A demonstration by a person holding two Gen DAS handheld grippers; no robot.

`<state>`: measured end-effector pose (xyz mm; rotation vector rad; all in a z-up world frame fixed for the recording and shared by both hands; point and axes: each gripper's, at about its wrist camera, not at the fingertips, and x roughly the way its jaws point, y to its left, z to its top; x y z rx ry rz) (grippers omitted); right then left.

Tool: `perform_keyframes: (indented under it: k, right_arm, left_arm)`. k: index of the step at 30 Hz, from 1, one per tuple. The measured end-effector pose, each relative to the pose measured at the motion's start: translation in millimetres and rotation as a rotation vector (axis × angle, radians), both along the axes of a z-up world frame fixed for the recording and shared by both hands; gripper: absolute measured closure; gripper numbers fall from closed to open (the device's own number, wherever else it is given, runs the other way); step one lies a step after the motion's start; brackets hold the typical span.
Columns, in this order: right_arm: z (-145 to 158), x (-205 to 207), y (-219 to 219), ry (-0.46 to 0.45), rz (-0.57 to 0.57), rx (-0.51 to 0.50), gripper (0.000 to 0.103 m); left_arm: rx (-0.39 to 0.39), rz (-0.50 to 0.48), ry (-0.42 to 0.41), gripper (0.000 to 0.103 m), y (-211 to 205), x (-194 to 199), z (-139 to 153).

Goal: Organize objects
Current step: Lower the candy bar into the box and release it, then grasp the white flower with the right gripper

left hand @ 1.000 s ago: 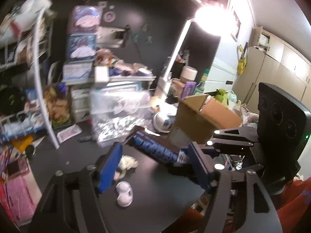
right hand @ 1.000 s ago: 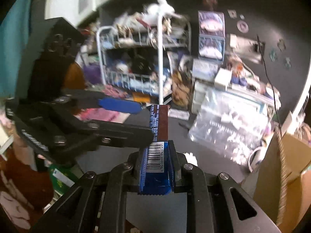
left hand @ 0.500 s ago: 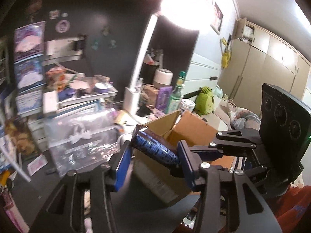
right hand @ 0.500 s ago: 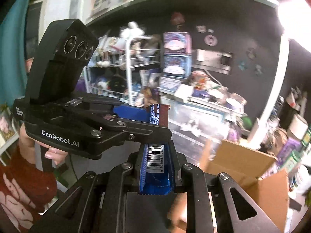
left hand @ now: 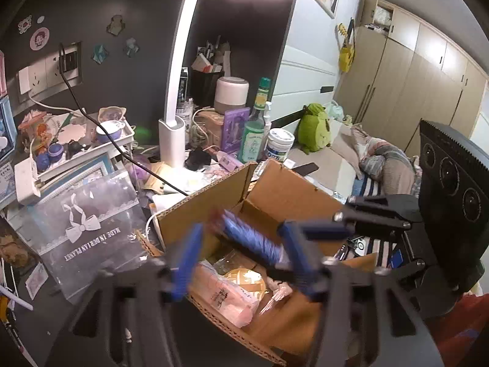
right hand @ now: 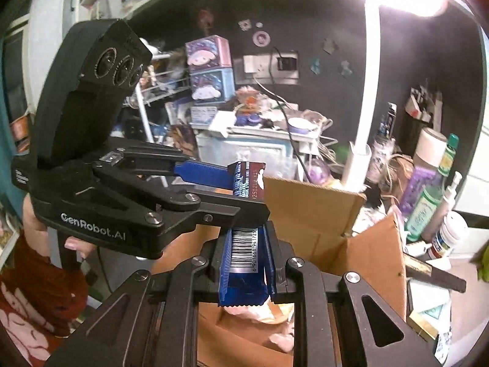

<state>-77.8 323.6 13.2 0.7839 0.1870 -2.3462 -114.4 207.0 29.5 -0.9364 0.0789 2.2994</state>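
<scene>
My right gripper (right hand: 246, 263) is shut on a long blue snack packet (right hand: 244, 253) with a barcode. The packet (left hand: 250, 238) sticks out between the open, blurred fingers (left hand: 186, 260) of my left gripper (left hand: 241, 263), which do not clamp it. Both grippers hover over an open cardboard box (left hand: 305, 195) on the dark desk. The box holds a pink packet (left hand: 223, 296), a round gold item (left hand: 244, 278) and clear wrappers. In the right wrist view the left gripper (right hand: 214, 189) crosses from the left, over the box (right hand: 308, 211).
A white desk lamp (left hand: 174, 122) stands behind the box, with a green bottle (left hand: 255, 128), a white jar (left hand: 279, 145) and a purple box (left hand: 233, 128). A clear bow-print pouch (left hand: 88, 226) lies left of the box. A black cable (left hand: 122, 150) runs across.
Both grippers have swung right from the bare desk to above the open box. The packet stays in the right gripper. The left view now looks down into the box.
</scene>
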Motion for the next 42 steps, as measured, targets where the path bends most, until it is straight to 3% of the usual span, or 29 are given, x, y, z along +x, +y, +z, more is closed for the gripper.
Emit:
perform_keyframes:
  k: [1,3,14,19,25,32,42]
  right_arm:
    - [-1,-1,2,0.004,-0.012,0.004,0.064]
    - [-1,-3,5,0.018,-0.035,0.021,0.058]
    - [3,-1,-2,0.007,-0.029,0.018,0.058]
    - [13,20,-37,0.032,0.081,-0.025,0.058]
    - [5,41,-106,0.016,0.213,-0.016,0.058]
    - [-37,48,-177,-0.067,0.309,0.032,0.058]
    - [-131,-7,-204,-0.146,0.096,0.239,0.058]
  left_arm:
    - [-0.001,0.016,0.011,0.025,-1,1,1]
    - [-0.001,0.043,0.029,0.021,-7,2,4]
    - [0.062,0.154,0.102,0.02,-74,29,22]
    - [0.058,0.256,0.146,0.017,-122,48,22]
    - [0.044,0.349,0.139,0.017,-179,66,1]
    - [0.058,0.396,0.099,0.017,-233,82,-30]
    - [0.079,0.444,0.048,0.017,-274,84,-55]
